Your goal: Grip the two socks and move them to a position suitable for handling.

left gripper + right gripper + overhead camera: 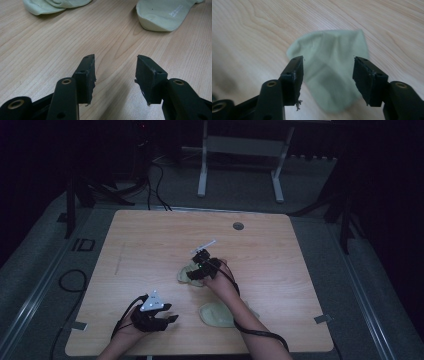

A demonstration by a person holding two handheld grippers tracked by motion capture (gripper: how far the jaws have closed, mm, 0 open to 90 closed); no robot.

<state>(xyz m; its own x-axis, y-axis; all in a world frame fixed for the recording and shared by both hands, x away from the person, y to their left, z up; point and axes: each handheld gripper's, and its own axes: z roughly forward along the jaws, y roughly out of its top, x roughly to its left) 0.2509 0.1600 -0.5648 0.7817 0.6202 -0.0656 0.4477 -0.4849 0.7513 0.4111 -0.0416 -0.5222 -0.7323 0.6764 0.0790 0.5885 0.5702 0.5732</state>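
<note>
Two pale green socks lie on the wooden table point(150, 235). One sock is crumpled point(186, 276) near the middle; in the right gripper view this crumpled sock point(329, 47) lies just beyond and below my right gripper point(328, 60), whose jaws stand open on either side without pressing on it. In the high view the right gripper point(199, 265) hovers over that sock. The second sock point(217, 315) lies flat near the front edge, partly under the right forearm. My left gripper point(170, 319) is at the front left, open over bare wood point(116, 58), with the crumpled sock point(50, 5) and the flat sock point(165, 15) farther off.
A round grey grommet point(238, 226) sits near the table's far edge. Behind the table stands a white frame on legs point(202, 170), and black cables point(155, 185) trail over the dark floor. Tape pieces mark the front corners point(322, 319).
</note>
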